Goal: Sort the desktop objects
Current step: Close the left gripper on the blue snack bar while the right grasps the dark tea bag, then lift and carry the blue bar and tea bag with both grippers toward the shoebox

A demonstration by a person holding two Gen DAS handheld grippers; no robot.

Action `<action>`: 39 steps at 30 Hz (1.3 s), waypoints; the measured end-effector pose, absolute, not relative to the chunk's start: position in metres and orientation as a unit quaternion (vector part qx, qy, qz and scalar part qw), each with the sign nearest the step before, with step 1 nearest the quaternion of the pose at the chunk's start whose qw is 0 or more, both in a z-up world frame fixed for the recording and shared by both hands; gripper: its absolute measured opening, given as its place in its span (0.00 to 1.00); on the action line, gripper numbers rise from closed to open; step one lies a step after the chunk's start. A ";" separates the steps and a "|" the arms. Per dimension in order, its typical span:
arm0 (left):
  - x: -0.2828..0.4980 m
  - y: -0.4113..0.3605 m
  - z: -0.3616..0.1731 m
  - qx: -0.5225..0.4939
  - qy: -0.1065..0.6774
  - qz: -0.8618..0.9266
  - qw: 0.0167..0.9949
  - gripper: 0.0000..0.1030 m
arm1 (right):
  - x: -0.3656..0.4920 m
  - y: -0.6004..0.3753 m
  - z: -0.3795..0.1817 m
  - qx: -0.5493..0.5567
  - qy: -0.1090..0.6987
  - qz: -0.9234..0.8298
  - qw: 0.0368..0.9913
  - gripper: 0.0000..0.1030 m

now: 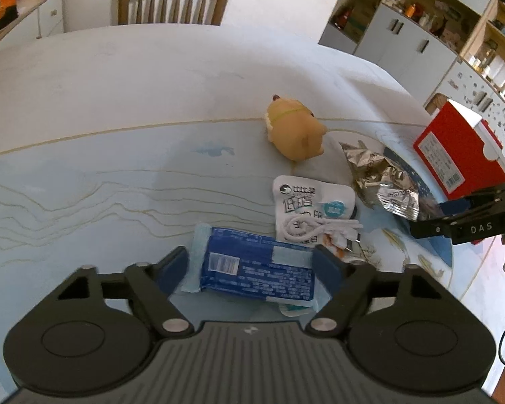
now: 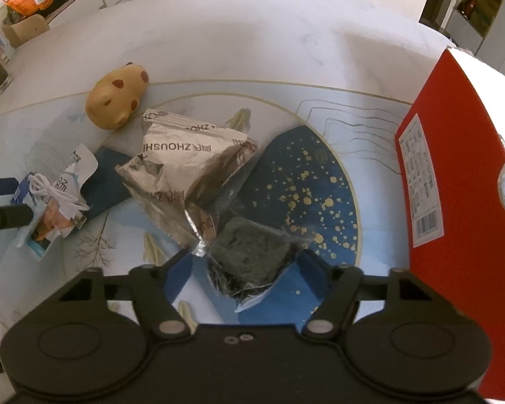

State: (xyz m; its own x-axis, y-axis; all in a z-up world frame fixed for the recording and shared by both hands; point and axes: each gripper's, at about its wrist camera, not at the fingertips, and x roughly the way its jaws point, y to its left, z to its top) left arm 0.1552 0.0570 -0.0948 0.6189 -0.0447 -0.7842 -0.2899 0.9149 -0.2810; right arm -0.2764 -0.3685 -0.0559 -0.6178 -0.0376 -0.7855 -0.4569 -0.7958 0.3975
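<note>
In the left wrist view, the left claw (image 1: 250, 266) stood wide at lower centre, its fingers on either side of a blue packet (image 1: 256, 269) lying on the surface (image 1: 118, 175), not visibly pressing it. Above right lay a white pouch (image 1: 306, 208) and a plush toy (image 1: 296, 131). In the right wrist view, the right claw (image 2: 249, 269) gaped around a dark clear-wrapped packet (image 2: 249, 256), below a silver bag (image 2: 188, 161); a red box (image 2: 454, 202) stood at right.

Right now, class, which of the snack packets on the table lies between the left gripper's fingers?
The blue packet, flat between the open left gripper; the white packet and silver packet lie beyond.
</note>
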 end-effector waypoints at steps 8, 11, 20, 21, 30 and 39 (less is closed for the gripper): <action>0.154 0.064 -0.093 -0.196 0.431 0.084 0.877 0.43 | -0.272 -0.367 -0.054 -0.420 0.300 0.848 0.124 0.44; 0.152 0.067 -0.091 -0.204 0.430 0.075 0.876 0.54 | -0.271 -0.367 -0.054 -0.421 0.301 0.847 0.121 0.44; 0.156 0.045 -0.080 -0.146 0.435 0.003 0.889 0.82 | -0.270 -0.367 -0.055 -0.421 0.305 0.846 0.118 0.46; 0.156 0.043 -0.080 -0.141 0.435 -0.003 0.889 0.82 | -0.270 -0.367 -0.055 -0.421 0.306 0.846 0.118 0.46; 0.161 0.036 -0.088 -0.101 0.454 -0.016 0.885 1.00 | -0.270 -0.367 -0.055 -0.421 0.306 0.846 0.119 0.46; 0.165 0.037 -0.101 -0.086 0.463 -0.009 0.882 1.00 | -0.271 -0.366 -0.055 -0.421 0.306 0.845 0.120 0.46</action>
State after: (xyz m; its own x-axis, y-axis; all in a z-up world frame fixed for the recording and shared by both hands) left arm 0.1649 0.0370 -0.1009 0.5719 -0.0947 -0.8148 -0.0640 0.9851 -0.1594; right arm -0.2712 -0.3664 -0.0552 -0.6170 -0.0551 -0.7851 -0.4601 -0.7840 0.4166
